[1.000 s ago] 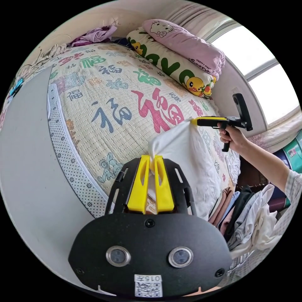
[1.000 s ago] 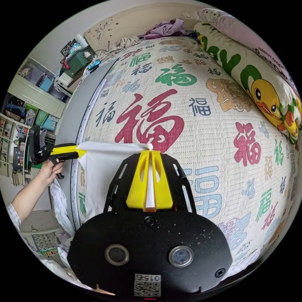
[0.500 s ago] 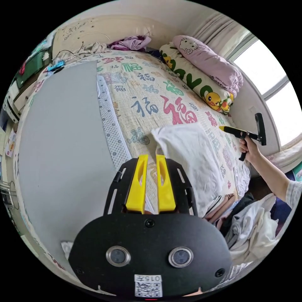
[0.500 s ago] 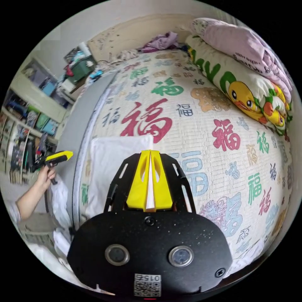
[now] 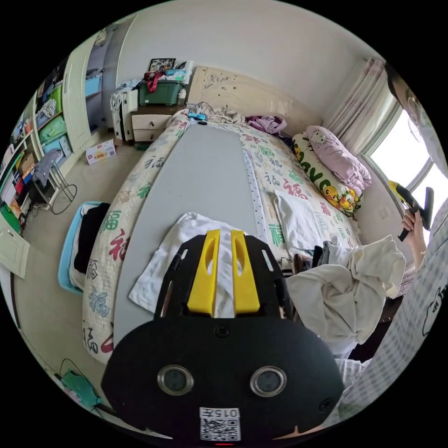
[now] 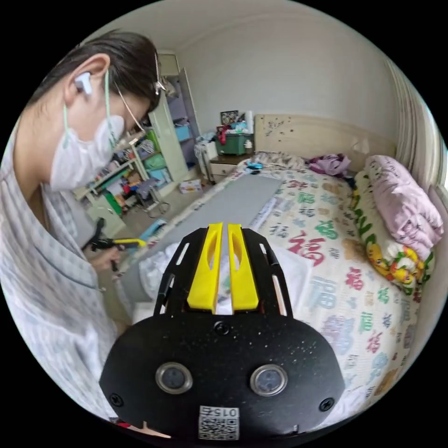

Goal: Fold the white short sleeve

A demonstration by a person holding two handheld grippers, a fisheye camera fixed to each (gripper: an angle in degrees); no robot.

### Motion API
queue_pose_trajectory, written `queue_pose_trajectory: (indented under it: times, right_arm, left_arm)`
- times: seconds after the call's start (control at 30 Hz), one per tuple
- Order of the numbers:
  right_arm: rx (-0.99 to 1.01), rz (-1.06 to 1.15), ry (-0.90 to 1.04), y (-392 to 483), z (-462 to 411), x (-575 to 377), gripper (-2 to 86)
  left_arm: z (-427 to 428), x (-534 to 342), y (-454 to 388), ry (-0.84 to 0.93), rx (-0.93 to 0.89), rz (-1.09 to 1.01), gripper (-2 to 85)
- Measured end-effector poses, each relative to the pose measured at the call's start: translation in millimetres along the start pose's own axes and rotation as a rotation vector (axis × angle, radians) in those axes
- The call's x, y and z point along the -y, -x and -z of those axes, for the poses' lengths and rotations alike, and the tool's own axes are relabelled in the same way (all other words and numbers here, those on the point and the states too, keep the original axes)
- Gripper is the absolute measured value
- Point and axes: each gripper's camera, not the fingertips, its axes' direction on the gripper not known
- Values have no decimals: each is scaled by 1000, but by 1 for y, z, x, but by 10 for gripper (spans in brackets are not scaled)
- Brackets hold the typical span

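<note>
My left gripper [image 5: 223,233]: its yellow jaws stand a little apart with nothing between them. It hangs above the gray mat.
My right gripper [image 6: 223,227]: its jaws show a small gap too, and they hold nothing. In the left gripper view I see it [image 5: 395,189] far out at 3 o'clock, in a hand [image 5: 413,224].
White cloth [image 5: 175,261]: a rumpled one lies on the gray mat, right past my left jaws, at about 7 o'clock from them.
Clothes pile [image 5: 345,289]: cream and white things are heaped at 4 o'clock in the left gripper view, at the near edge of the bed.
White short sleeve [image 5: 298,217]: folded flat into a neat shape, it lies on the printed bedspread [image 5: 275,163], just beside the gray mat's edge, at 2 o'clock from my left jaws.
Gray mat [image 5: 205,172]: a long strip down the bed.
Pillows [image 5: 338,161]: a pink one sits on a duck one, at the far side by the window.
Headboard [image 5: 233,91]: at 12 o'clock, farthest off.
</note>
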Motion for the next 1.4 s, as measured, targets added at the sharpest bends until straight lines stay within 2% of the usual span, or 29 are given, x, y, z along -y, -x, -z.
queue_pose_trajectory:
  times: [0.1,0.17,0.37,0.47,0.6,0.73,0.8,0.83,1.0,1.1,1.2,1.4]
  right_arm:
    - [205,-63,56,46,-74,-15,54]
    - [222,-105,173,66,-139,-30,61]
    - [119,-212,522,110,-357,-91,73]
    - [-29,-86,643,131,-434,-101,74]
    - [-94,-21,831,136,-514,-112,83]
    - [-124,-58,860,131,-543,-110,53]
    - [-127,-123,860,128,-545,-100,20]
    - [-132,-131,843,128,-543,-97,17]
    - [-188,-226,656,134,-503,-70,5]
    - [-227,-258,639,137,-499,-72,10]
    - [-234,-263,667,139,-511,-80,46]
    - [-126,83,667,173,-560,-62,103]
  left_arm:
    - [-2,-19,37,69,-6,21,73]
    - [-8,-33,60,106,-14,19,79]
    - [-43,-65,123,296,-210,17,94]
    - [-52,-72,142,364,-270,-14,94]
    - [-67,-80,149,443,-432,28,103]
    - [-77,-87,154,443,-424,116,83]
    - [-80,-89,174,465,-452,216,16]
    - [-78,-88,180,468,-466,228,10]
    - [1,-55,246,217,-414,209,-7]
    - [25,-31,271,104,-431,175,-8]
    - [22,-10,269,95,-452,68,-8]
    - [23,-6,257,112,-533,9,-5]
